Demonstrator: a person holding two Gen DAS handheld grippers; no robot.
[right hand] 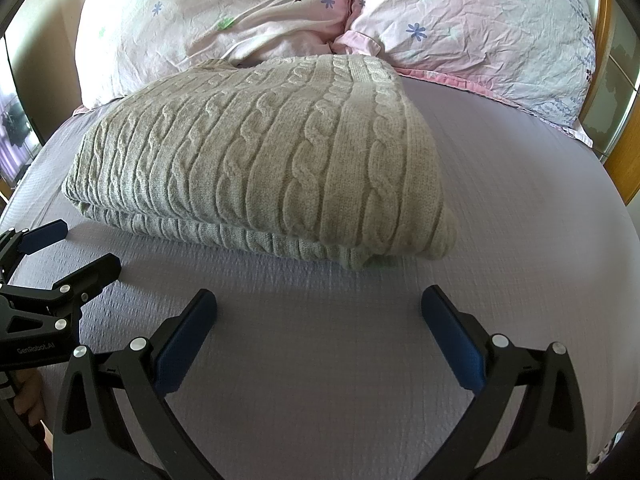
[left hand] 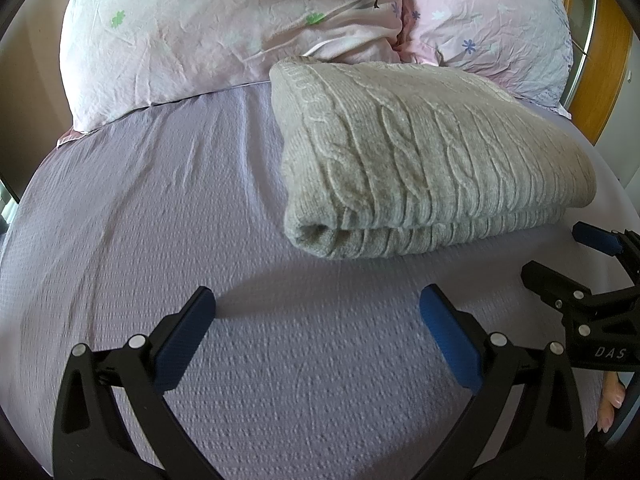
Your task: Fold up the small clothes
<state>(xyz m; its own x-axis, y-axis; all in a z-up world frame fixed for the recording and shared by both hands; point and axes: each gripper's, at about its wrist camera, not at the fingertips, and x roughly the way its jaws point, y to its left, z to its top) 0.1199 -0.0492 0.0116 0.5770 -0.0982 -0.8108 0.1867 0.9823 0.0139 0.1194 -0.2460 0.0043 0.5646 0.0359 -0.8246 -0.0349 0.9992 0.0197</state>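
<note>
A beige cable-knit sweater (left hand: 420,152) lies folded in a thick rectangle on the lilac bedsheet (left hand: 200,208); it also shows in the right wrist view (right hand: 264,160). My left gripper (left hand: 318,304) is open and empty, a little short of the sweater's near left corner. My right gripper (right hand: 318,304) is open and empty, just short of the sweater's near right corner. Each gripper shows at the edge of the other's view: the right one (left hand: 560,252) at right, the left one (right hand: 76,244) at left, both open.
Two pink floral pillows (left hand: 224,28) (left hand: 488,20) lean at the head of the bed behind the sweater. A wooden bed frame (left hand: 608,64) runs along the right side. The bedsheet (right hand: 520,208) spreads out to the sweater's right.
</note>
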